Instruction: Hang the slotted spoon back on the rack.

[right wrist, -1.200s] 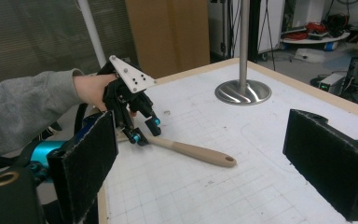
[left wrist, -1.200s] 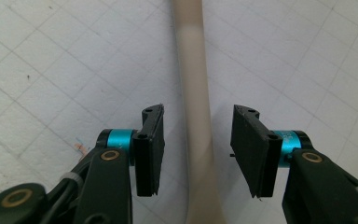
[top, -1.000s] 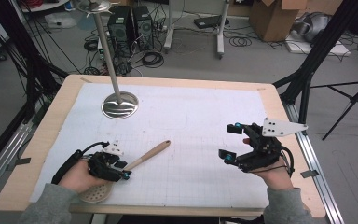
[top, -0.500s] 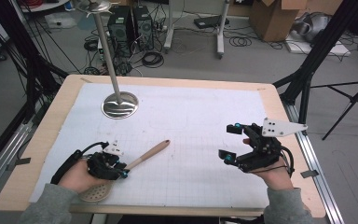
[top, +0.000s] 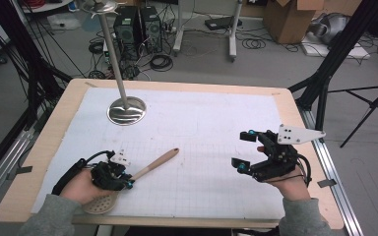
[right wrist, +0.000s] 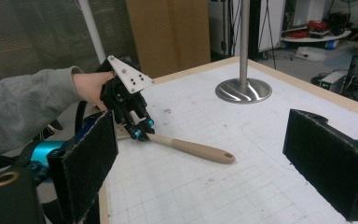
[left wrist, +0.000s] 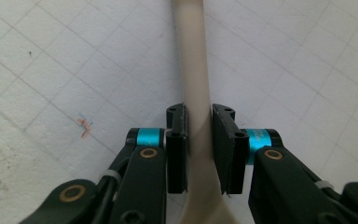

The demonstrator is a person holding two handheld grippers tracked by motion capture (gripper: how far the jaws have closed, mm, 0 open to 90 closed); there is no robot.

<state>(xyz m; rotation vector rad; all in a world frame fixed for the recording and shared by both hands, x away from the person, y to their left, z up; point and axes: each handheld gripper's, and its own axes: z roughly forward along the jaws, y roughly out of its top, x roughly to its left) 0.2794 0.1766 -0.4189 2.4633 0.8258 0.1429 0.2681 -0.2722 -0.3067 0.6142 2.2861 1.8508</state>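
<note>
Counter [top: 49, 142]: pale wood, covered by a white gridded sheet [top: 211, 123].
Floor [top: 275, 64]: grey, strewn with black cables [top: 160, 61].
Beyond counter: computer towers [top: 138, 24], cardboard box [top: 288, 17].
Right side: black tripod legs [top: 369, 105].

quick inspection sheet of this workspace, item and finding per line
surface: wooden table under a white grid sheet, some dark specks
job's things: wooden slotted spatula lying flat, handle between the left jaws
clutter: steel stand at the far left
grippers: left gripper has just been closing on the spatula handle, pads pressing; right gripper open, nothing held
cables: black cable trails from the left gripper
surroundings: computer towers, cardboard box, floor cables
</note>
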